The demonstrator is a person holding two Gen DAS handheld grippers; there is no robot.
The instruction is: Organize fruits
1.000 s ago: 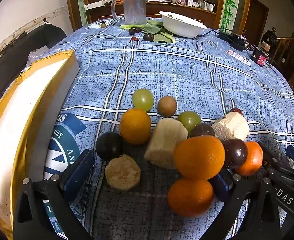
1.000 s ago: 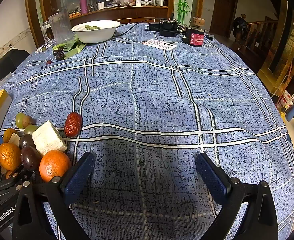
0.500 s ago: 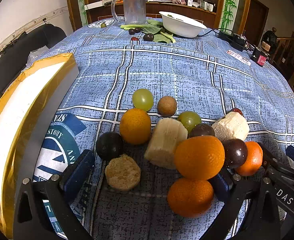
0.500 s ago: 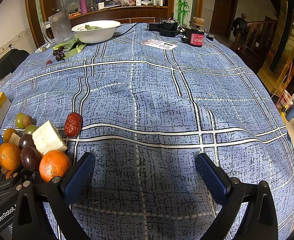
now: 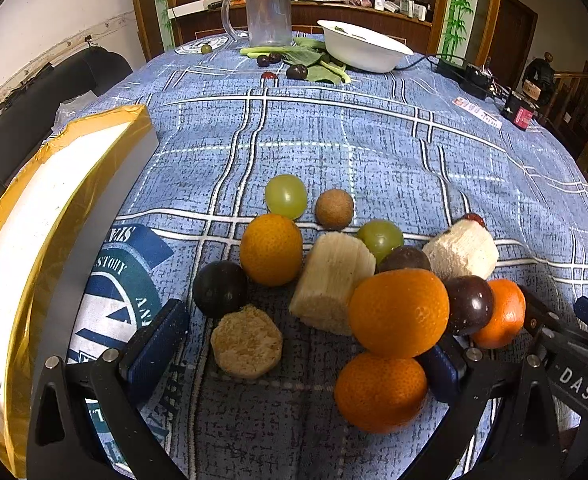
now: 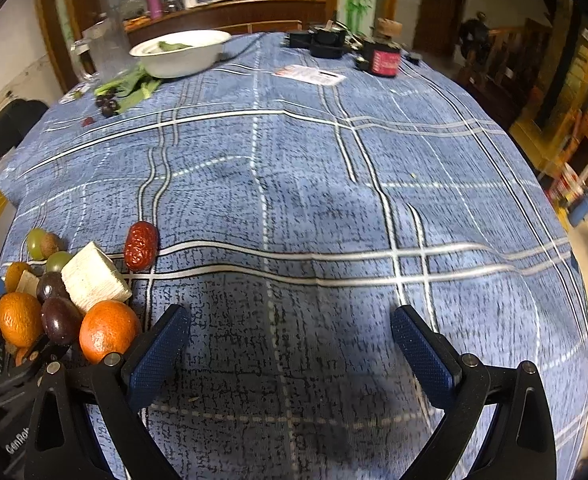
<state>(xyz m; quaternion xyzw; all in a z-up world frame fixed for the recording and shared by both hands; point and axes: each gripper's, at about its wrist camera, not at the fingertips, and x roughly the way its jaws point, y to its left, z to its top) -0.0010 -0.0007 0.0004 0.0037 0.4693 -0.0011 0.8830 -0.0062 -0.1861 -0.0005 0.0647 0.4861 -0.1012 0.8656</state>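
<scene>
A pile of fruit lies on the blue checked tablecloth: several oranges, green grapes, dark plums, pale sugarcane chunks and a brown longan. My left gripper is open, low over the cloth, its fingers either side of a cane slice and an orange. My right gripper is open and empty over bare cloth, to the right of the pile. A red date lies beside the pile.
A white tray with a gold rim stands at the left. At the far end are a white bowl, a glass jug, green leaves and dark grapes. Black devices and a red box sit at the far right.
The right gripper view has shifted and blurred, swinging a little to the right. The left gripper and the fruit have not moved.
</scene>
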